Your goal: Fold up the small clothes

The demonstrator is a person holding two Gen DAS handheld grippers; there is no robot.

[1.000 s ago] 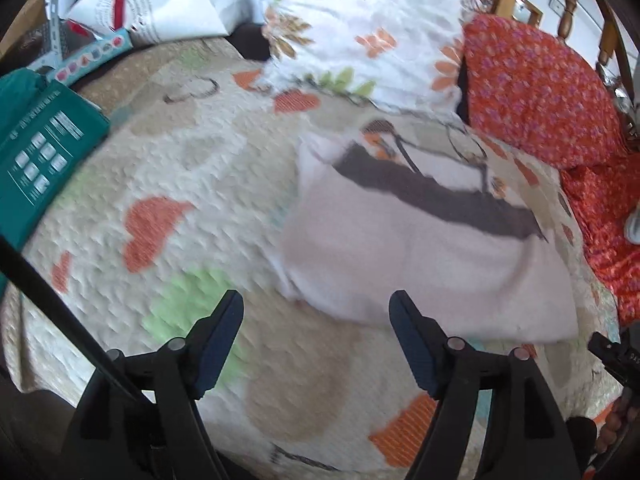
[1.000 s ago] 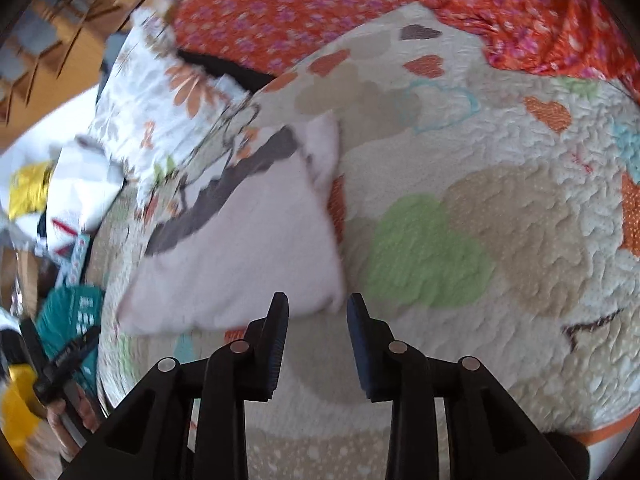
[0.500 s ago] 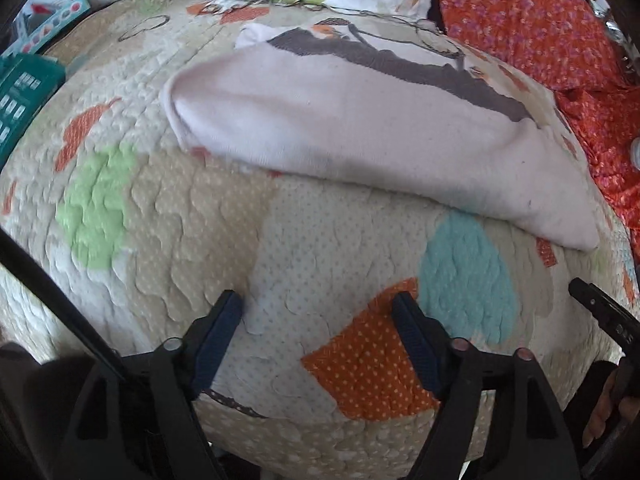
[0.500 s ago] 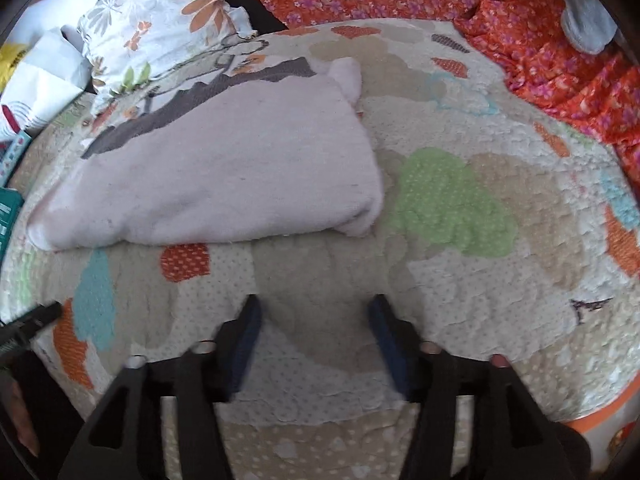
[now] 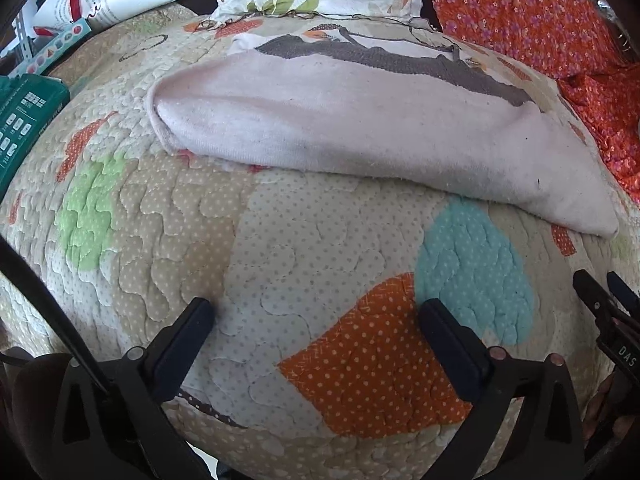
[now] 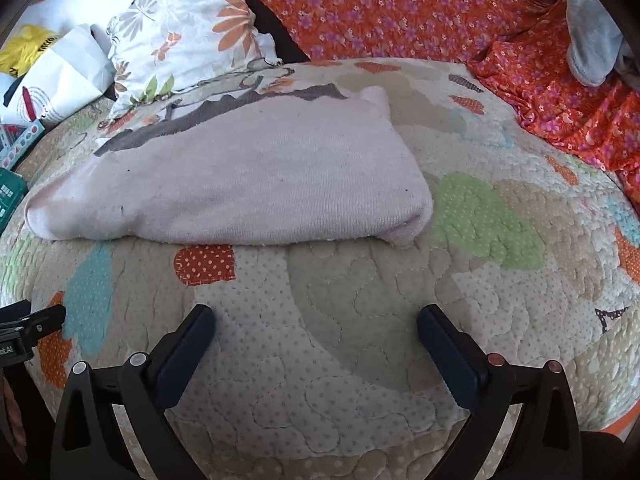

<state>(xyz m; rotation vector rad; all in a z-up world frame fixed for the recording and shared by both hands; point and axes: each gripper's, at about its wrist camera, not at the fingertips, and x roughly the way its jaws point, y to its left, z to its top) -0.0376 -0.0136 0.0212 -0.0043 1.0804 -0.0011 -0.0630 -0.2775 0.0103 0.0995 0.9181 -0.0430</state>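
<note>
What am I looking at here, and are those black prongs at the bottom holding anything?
Each picture comes from a camera on a hand-held gripper, looking forward along its two fingers. One view is from the left gripper, the other from the right gripper. A person carries one in each hand; there is no robot arm. Both point down at a quilt on which a pale pink garment lies folded. A floral pillow sits behind it. Both grippers' jaws are opening, with only quilt between them: nothing is held.
</note>
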